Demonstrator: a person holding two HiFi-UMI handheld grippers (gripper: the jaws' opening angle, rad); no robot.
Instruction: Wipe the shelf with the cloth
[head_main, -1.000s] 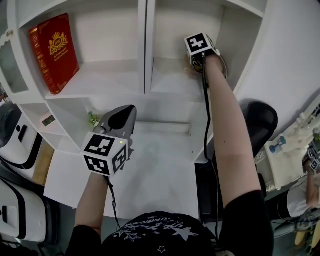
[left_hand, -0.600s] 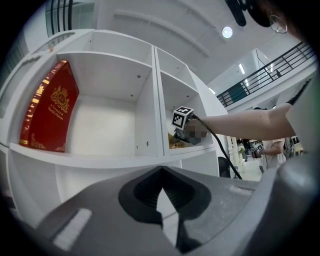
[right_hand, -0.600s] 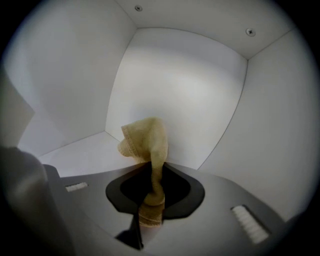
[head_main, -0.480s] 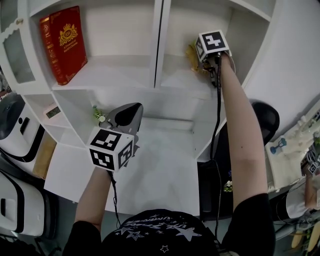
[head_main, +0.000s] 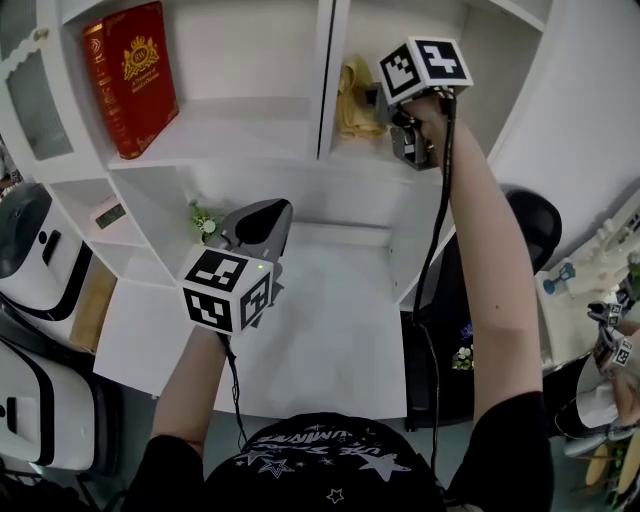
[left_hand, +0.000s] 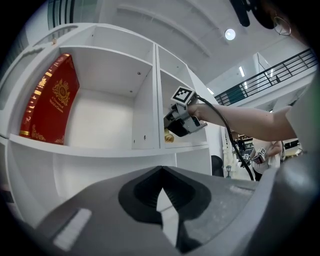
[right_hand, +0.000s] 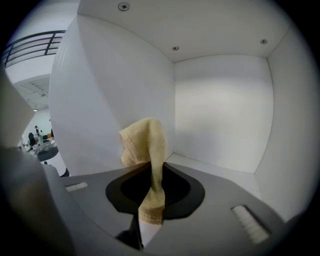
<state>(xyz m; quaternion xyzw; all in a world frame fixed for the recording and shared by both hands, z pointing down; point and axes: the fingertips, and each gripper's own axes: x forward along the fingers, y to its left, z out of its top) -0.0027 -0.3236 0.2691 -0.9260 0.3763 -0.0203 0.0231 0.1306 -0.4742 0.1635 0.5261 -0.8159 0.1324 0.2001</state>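
A yellow cloth (head_main: 352, 98) hangs in the upper right compartment of the white shelf (head_main: 372, 162), close to the divider. My right gripper (head_main: 378, 104) is shut on the cloth (right_hand: 148, 144), which stands up from between the jaws in the right gripper view. Behind it are the compartment's bare back wall and floor (right_hand: 227, 169). My left gripper (head_main: 264, 212) is held low in front of the shelf's lower bay, shut, with nothing in it. In the left gripper view, the left gripper (left_hand: 161, 175) points up at the right gripper (left_hand: 176, 124) and a bit of the cloth (left_hand: 169, 136).
A red book (head_main: 128, 75) leans in the upper left compartment (left_hand: 47, 102). A small green plant (head_main: 205, 222) and a small device (head_main: 108, 213) sit on lower shelves. White machines (head_main: 30, 260) stand at the left, a black chair (head_main: 530, 235) at the right.
My right gripper has risen off the compartment floor and drawn back, lifting the cloth so that it hangs by the divider. The left gripper has hardly moved.
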